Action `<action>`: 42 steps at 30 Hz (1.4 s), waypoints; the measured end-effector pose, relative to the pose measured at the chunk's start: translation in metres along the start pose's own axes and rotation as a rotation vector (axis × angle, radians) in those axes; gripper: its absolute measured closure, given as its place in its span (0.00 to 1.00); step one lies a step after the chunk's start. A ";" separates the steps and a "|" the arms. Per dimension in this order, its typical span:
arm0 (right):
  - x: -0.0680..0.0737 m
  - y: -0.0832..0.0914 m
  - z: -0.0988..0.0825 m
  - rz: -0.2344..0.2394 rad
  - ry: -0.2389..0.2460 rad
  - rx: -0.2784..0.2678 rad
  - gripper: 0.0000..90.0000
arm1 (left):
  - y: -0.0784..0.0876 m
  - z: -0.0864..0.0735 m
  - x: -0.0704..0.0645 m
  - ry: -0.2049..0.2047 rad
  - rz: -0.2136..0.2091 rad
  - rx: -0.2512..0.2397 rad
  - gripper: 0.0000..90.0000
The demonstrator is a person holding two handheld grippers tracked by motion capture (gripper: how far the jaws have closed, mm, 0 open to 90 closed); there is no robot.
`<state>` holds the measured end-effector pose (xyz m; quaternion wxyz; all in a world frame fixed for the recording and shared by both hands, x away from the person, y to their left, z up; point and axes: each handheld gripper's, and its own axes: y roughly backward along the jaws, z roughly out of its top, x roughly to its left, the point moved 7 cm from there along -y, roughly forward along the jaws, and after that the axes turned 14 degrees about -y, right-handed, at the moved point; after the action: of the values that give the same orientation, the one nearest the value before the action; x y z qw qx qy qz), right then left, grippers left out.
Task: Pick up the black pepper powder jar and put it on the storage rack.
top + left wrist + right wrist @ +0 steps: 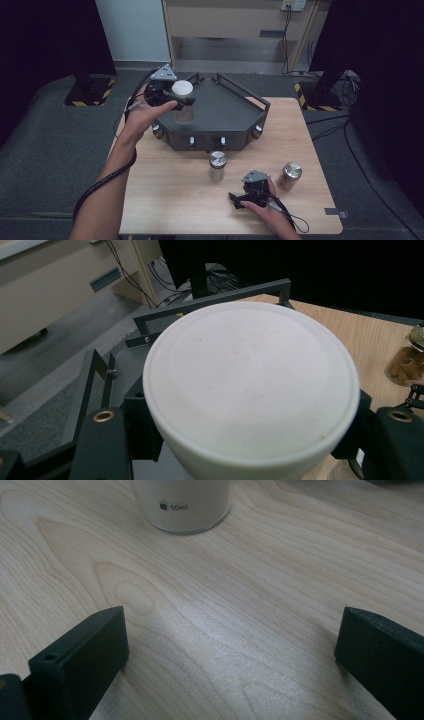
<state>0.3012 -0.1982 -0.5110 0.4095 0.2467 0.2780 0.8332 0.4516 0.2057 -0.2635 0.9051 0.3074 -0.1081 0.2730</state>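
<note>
The left claw (176,100) pinches a white-lidded jar (182,95) above the dark tray (225,112). The right claw (239,199) lies spread on the desk (165,195), near the tray's front.

The high view is evenly lit from overhead, though soft and slightly grainy; the pale wooden table (175,200) is the brightest patch, and the black curtains on both sides of it fall into near-total darkness. Short, soft shadows sit close under the things on it. In the left gripper view the round white plastic lid (250,385) is so near that its front rim blurs. In the right gripper view a milky sheen of glare lies on the wood grain between the black jaws, whose edges are out of focus.
</note>
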 end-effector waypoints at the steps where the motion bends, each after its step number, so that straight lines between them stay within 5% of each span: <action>1: 0.000 0.000 0.000 0.000 0.000 0.000 0.01 | -0.001 0.000 0.001 -0.003 0.004 0.001 0.36; 14: 0.000 0.000 0.000 -0.001 0.001 0.000 0.01 | -0.015 -0.012 0.011 0.020 0.002 0.020 0.36; 42: 0.000 0.000 0.000 -0.001 0.000 0.001 0.01 | -0.029 -0.040 0.011 0.069 0.015 0.035 0.36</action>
<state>0.3012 -0.1982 -0.5109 0.4096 0.2467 0.2785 0.8330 0.4777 0.2159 -0.3055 0.9007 0.3127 -0.0746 0.2922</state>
